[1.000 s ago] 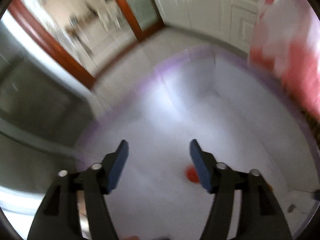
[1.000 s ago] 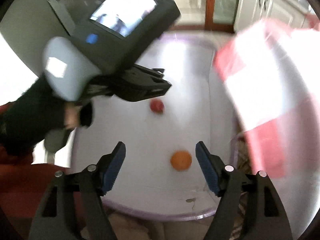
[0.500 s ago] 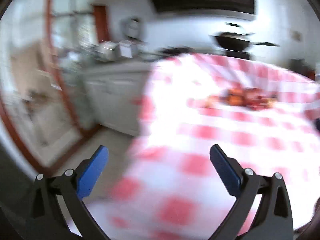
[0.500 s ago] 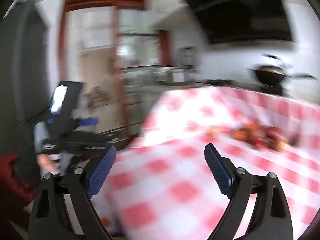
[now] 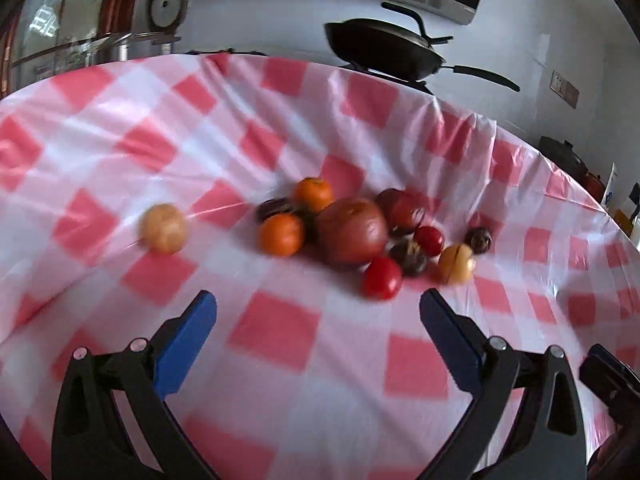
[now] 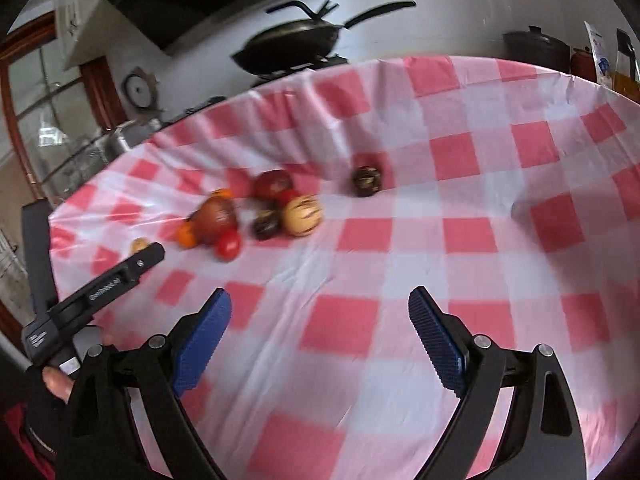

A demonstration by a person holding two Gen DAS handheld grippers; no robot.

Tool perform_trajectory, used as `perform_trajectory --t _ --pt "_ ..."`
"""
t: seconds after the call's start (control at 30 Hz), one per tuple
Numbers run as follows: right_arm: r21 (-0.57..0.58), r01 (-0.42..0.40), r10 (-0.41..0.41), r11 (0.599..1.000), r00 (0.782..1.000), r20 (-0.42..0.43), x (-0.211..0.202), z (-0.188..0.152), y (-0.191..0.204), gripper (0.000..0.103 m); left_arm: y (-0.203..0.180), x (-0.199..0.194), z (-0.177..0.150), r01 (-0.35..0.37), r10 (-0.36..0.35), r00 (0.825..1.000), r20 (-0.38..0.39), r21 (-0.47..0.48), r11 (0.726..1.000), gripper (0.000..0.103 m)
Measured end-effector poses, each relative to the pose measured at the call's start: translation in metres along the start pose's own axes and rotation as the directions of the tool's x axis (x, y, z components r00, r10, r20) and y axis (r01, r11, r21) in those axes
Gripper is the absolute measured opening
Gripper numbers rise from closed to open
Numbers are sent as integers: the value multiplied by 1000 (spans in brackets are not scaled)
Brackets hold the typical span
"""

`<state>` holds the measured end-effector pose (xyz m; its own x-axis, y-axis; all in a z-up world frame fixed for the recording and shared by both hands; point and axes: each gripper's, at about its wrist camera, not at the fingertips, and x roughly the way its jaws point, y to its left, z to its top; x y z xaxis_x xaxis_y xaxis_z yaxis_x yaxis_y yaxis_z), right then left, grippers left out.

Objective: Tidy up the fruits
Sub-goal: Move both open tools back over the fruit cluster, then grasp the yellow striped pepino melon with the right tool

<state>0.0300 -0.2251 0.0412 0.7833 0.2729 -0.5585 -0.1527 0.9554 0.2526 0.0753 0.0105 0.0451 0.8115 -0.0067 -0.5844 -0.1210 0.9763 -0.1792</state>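
A cluster of fruits lies on a red-and-white checked tablecloth (image 5: 280,332): a large reddish-brown fruit (image 5: 352,230), two oranges (image 5: 281,234), red tomatoes (image 5: 382,278), dark round fruits (image 5: 409,255), a pale yellow fruit (image 5: 456,264) and a lone tan fruit (image 5: 164,228) to the left. In the right wrist view the cluster (image 6: 218,218) sits at middle left, with a striped pale fruit (image 6: 302,215) and a dark fruit (image 6: 366,180) apart. My left gripper (image 5: 318,312) is open and empty, short of the cluster. My right gripper (image 6: 320,312) is open and empty, further back.
A black wok (image 5: 382,50) stands on a stove behind the table. A dark pot (image 6: 536,50) and packets stand at the far right. The left gripper body (image 6: 96,290) shows at the right wrist view's left edge. The cloth is wrinkled.
Both grippers have swung from a white round table near the floor up to the checked table with the fruits. Both jaws stand wider open than one second ago.
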Motion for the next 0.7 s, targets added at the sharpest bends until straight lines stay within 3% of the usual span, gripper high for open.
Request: perform_trajectory --t 0.07,0.13,0.27,0.37,0.53,0.7 --pt "-25 20 -21 999 999 -25 20 6 -4 87 -4 8 2 19 -19 999 -28 12 1000 101" --pt "-60 29 -31 998 998 -46 36 11 -6 87 -3 18 3 106 -106 991 -83 1 994 101" --pt "-114 -13 2 993 995 -97 67 25 1 87 18 20 -1 243 -253 964 -85 -112 963 101" --pt "-161 -10 -13 987 990 -142 93 37 9 87 22 33 -2 307 -328 933 -147 -147 940 101" --pt "-202 -33 -13 979 975 -223 139 53 21 82 27 48 -2 337 -377 903 -207 -204 919 101" --pt "-260 -19 -53 965 963 -266 172 61 35 67 26 49 -3 339 -380 903 -202 -210 917 101"
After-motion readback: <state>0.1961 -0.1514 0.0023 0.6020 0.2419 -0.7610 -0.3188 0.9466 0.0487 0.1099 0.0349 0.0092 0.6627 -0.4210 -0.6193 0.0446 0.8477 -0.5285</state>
